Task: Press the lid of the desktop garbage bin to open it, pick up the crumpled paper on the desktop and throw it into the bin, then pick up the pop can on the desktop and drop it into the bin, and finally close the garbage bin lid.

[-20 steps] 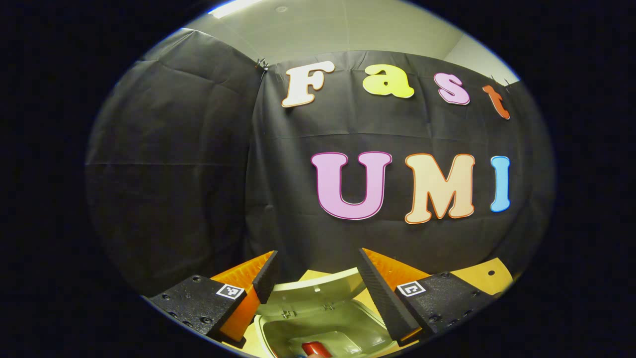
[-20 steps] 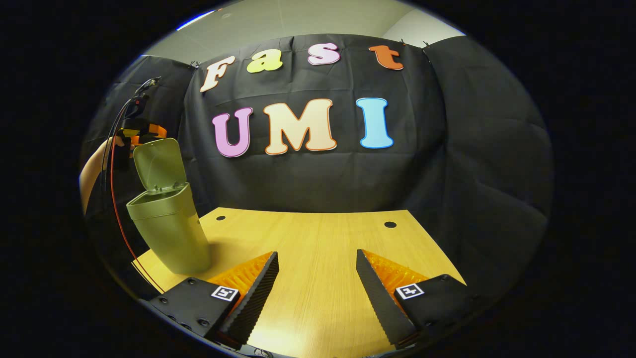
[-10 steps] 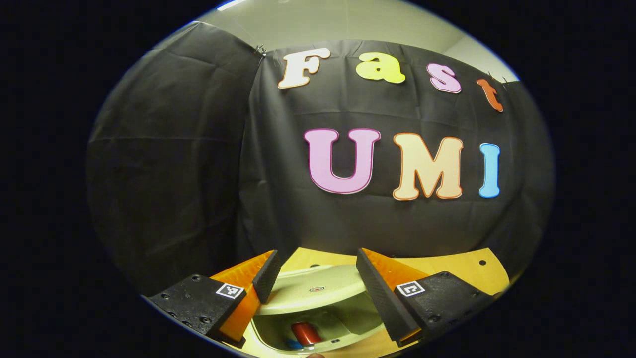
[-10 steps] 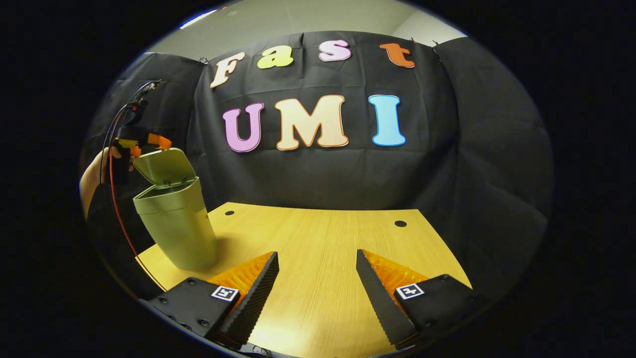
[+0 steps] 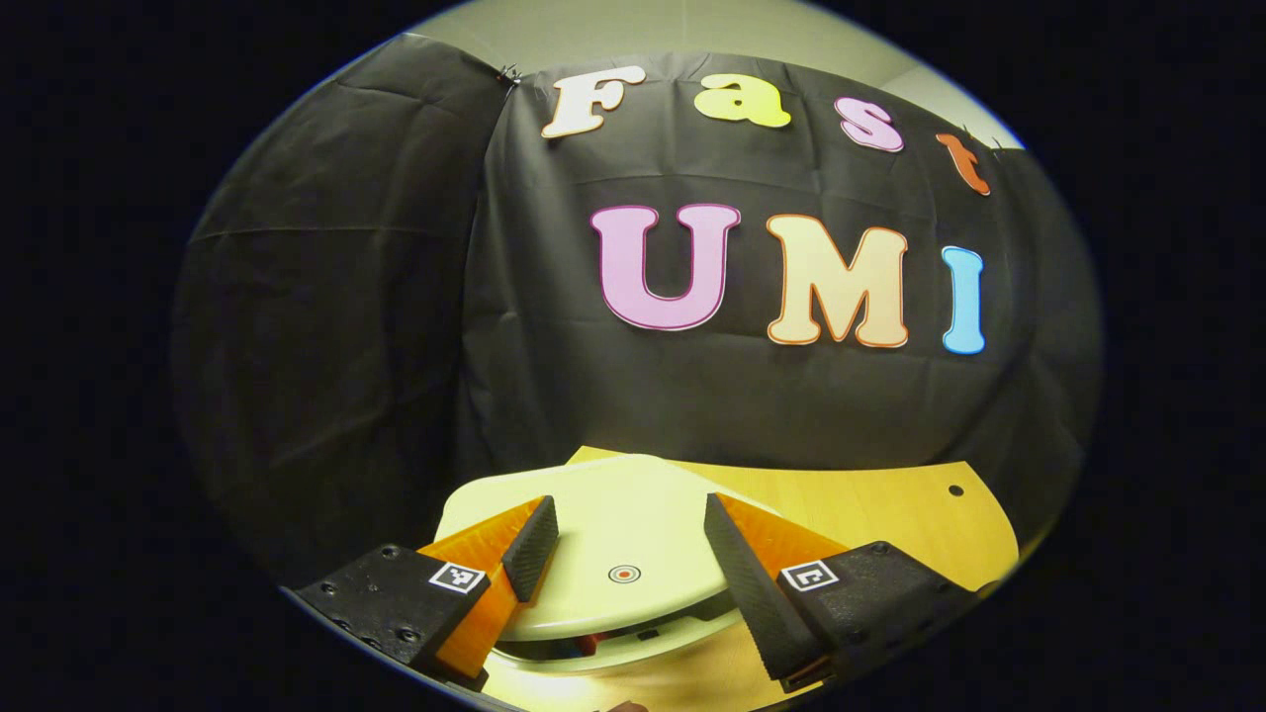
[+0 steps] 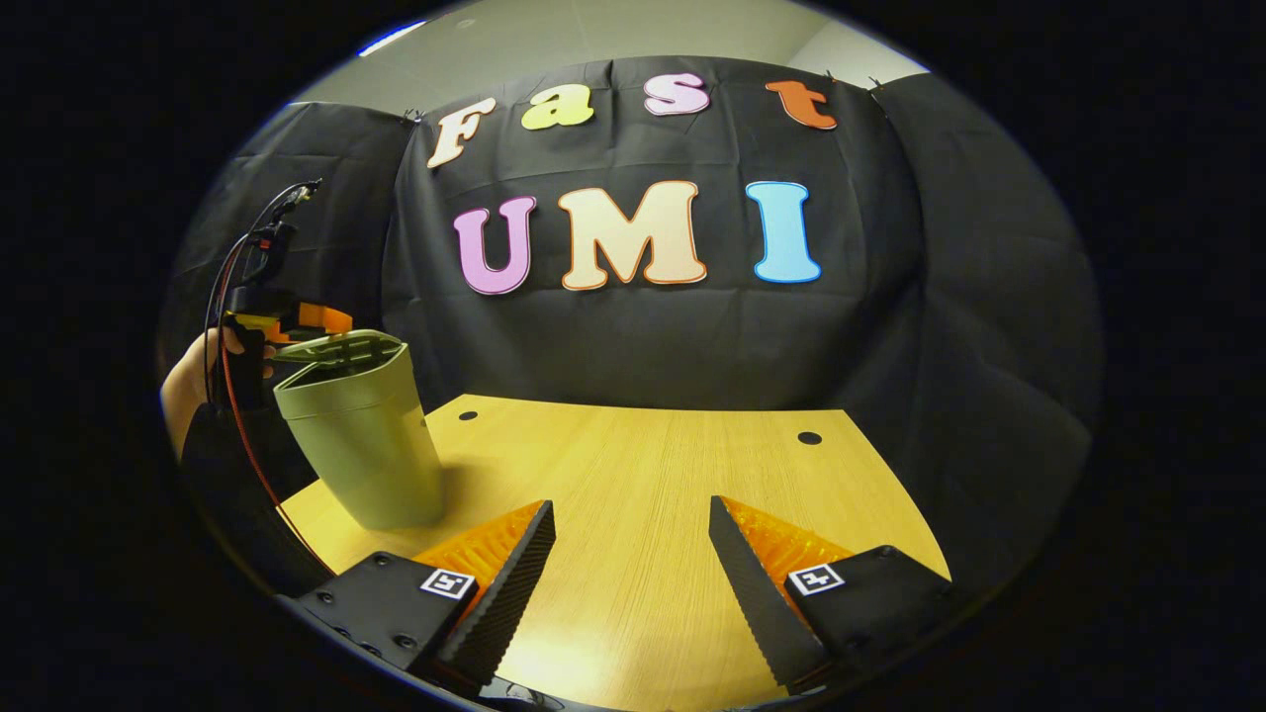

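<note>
Over the bin, left gripper: I have my left gripper [image 5: 621,539] spread wide above the lid [image 5: 633,529], its two fingers lying on or just over the lid top; I cannot tell whether they press on it. It grasps nothing.

Beside the bin, holding hand: in the right gripper view I see a hand [image 6: 198,371] carrying that left gripper [image 6: 297,321] at the far side of the bin, level with the rim.

Lid against the bin: it lies nearly flat, tilted slightly, with a dark gap at its near edge. I judge it not yet latched.

Inside the bin: through that gap a small red patch [image 5: 589,643] shows. I take it for the pop can, though too little shows to be sure. The crumpled paper is hidden from me.

Bin on the desktop: the garbage bin [image 6: 361,440] stands upright near the left edge of the desktop [image 6: 643,475].

Away from the bin, right gripper: my right gripper [image 6: 631,583] hangs parted and empty over bare wood, well apart from the bin.

Risk, latch: if I lift off too soon, the lid may spring back up.

Risk, tipping: a push off-centre could rock the bin toward the desktop edge.
</note>
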The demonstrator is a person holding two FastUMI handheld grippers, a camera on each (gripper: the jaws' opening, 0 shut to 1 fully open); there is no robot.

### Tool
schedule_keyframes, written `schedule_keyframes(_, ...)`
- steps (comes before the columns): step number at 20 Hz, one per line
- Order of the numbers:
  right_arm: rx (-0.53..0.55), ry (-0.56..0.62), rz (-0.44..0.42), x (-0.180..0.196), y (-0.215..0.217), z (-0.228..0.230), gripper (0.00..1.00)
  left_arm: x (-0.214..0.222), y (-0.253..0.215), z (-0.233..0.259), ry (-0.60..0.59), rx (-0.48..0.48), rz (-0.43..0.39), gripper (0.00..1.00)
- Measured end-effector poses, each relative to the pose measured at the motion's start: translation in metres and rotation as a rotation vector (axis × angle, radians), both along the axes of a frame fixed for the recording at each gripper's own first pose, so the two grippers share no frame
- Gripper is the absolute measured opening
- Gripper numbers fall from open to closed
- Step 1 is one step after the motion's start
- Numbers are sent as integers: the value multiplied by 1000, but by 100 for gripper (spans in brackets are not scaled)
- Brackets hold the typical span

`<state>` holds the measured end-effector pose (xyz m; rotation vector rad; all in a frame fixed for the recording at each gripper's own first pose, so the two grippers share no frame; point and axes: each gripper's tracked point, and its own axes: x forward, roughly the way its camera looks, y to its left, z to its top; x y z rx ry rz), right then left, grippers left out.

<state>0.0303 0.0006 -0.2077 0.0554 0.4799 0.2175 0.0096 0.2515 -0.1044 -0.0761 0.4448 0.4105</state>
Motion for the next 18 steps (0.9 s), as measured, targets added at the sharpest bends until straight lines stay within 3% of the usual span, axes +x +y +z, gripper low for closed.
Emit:
schedule_keyframes(8, 4, -2, 11, 5, 5, 2, 99, -11, -6, -35, 70, -36, 9, 93)
schedule_keyframes(11, 7, 7, 11, 6, 8, -3, 99, -12, -7, -41, 84, 3, -12, 93)
schedule_keyframes(15, 20, 23, 2, 4, 11, -10, 99, -13, -8, -40, 37, 29, 0, 94)
schedule_keyframes(18, 13, 12, 14, 4, 16, -8, 99, -16, -18, -45, 1, -17, -46, 96)
